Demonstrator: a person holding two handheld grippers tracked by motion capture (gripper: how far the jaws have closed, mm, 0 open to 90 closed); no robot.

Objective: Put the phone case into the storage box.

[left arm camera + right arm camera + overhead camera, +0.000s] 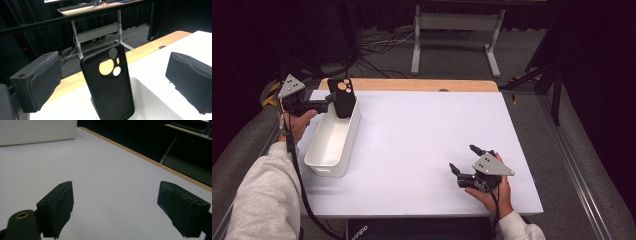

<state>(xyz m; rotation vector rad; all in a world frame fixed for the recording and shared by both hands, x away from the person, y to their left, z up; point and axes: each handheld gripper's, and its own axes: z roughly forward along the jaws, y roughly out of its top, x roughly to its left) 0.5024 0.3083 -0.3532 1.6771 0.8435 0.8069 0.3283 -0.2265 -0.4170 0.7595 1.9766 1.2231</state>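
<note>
A black phone case (343, 97) with round camera cut-outs stands upright at the far end of a white bin (324, 165), leaning on its end wall. My left gripper (331, 98) is level with the case at the table's far left. In the left gripper view the case (110, 92) rises between the two jaws, which stand wide apart with a gap on each side, so the left gripper (115, 82) is open and not touching it. Near the front right, my right gripper (463, 157) rests low over the white tabletop, open with nothing between its fingers (57, 205).
The white table surface (422, 140) has a wooden strip (422, 85) along its far edge. Beyond it stand a white desk frame (454, 30) and floor cables (377, 45). The bin's side wall (37, 130) lies far ahead in the right gripper view.
</note>
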